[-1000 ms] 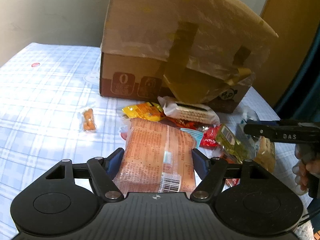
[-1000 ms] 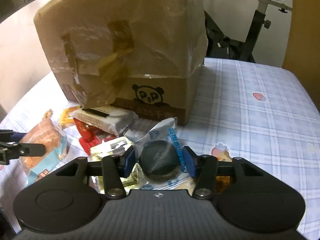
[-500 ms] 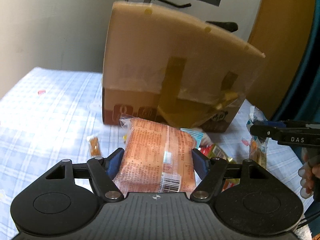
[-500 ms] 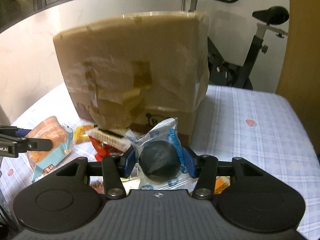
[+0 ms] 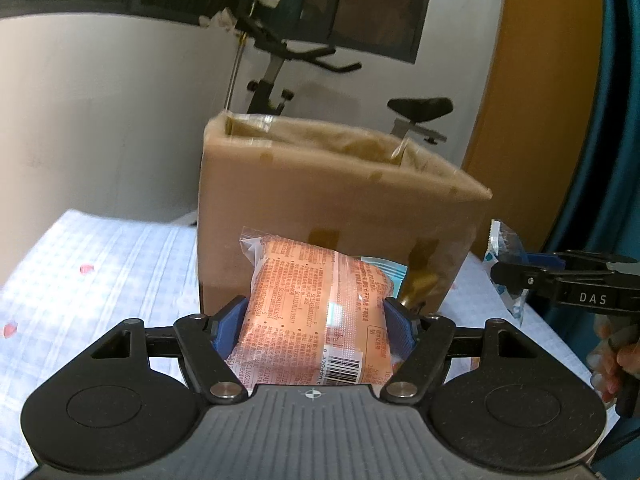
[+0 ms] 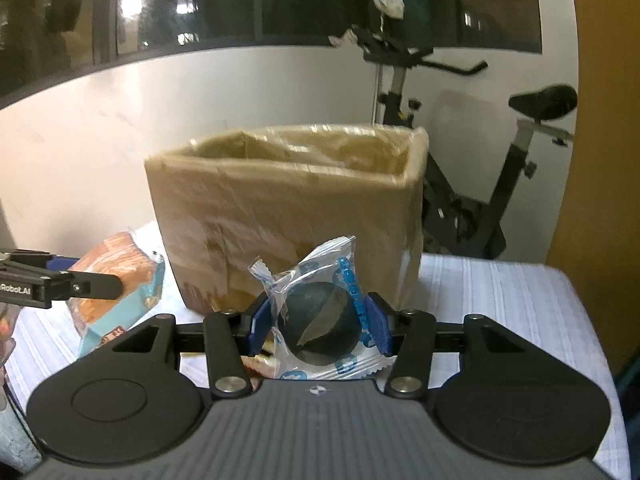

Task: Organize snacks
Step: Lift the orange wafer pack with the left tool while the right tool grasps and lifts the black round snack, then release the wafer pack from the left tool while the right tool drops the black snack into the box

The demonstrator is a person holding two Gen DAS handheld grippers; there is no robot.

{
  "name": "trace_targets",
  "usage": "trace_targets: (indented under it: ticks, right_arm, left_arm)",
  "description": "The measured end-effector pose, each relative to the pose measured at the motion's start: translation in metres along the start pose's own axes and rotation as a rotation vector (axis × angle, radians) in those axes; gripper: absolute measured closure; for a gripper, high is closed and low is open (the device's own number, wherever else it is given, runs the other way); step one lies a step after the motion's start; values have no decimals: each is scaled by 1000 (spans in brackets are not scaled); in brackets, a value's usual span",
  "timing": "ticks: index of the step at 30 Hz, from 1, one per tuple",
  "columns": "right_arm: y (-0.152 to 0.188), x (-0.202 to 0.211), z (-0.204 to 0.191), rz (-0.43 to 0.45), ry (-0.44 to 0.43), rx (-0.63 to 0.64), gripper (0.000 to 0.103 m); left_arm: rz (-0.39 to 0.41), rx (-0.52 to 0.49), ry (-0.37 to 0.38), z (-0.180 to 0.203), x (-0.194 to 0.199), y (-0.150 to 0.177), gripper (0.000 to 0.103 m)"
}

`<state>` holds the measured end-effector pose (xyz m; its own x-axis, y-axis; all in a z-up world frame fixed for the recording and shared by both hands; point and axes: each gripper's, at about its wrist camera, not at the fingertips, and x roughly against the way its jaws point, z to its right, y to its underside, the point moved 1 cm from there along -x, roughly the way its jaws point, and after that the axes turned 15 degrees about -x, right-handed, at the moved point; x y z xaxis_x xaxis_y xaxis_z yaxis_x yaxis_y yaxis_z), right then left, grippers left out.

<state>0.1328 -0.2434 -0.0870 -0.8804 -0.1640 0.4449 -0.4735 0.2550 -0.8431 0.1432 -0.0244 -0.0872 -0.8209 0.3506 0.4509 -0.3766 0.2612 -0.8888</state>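
Note:
My left gripper point(image 5: 316, 312) is shut on an orange bread packet point(image 5: 316, 316) and holds it up in front of the tall open cardboard box point(image 5: 332, 208). My right gripper point(image 6: 318, 320) is shut on a clear blue-printed packet with a dark round cake point(image 6: 320, 320), also raised before the box point(image 6: 288, 208). In the left wrist view the right gripper point(image 5: 560, 280) shows at the right with its packet point(image 5: 502, 252). In the right wrist view the left gripper point(image 6: 60, 280) shows at the left with the bread packet point(image 6: 120, 276). The box's open top lies a little above both packets.
The box stands on a table with a blue checked cloth point(image 5: 100, 272). An exercise bike point(image 6: 460, 184) stands behind the box against a white wall. An orange door point(image 5: 540, 100) is at the right. A few snacks point(image 6: 260, 356) peek below my right gripper.
Both grippers have risen with their packets from the snack pile on the table to near the box's top. The loose snacks on the table have dropped out of view.

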Motion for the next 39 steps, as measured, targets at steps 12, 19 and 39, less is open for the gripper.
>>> trace_targets:
  ticks: [12, 19, 39]
  right_arm:
    - [-45, 7, -15, 99, -65, 22, 51]
    - [-78, -3, -16, 133, -98, 17, 51]
    - [-150, -180, -11, -170, 100, -101, 51]
  left_arm:
    - [114, 4, -3, -11, 15, -48, 28]
    - [160, -28, -19, -16, -3, -96, 28]
    - [-161, 41, -40, -67, -185, -161, 28]
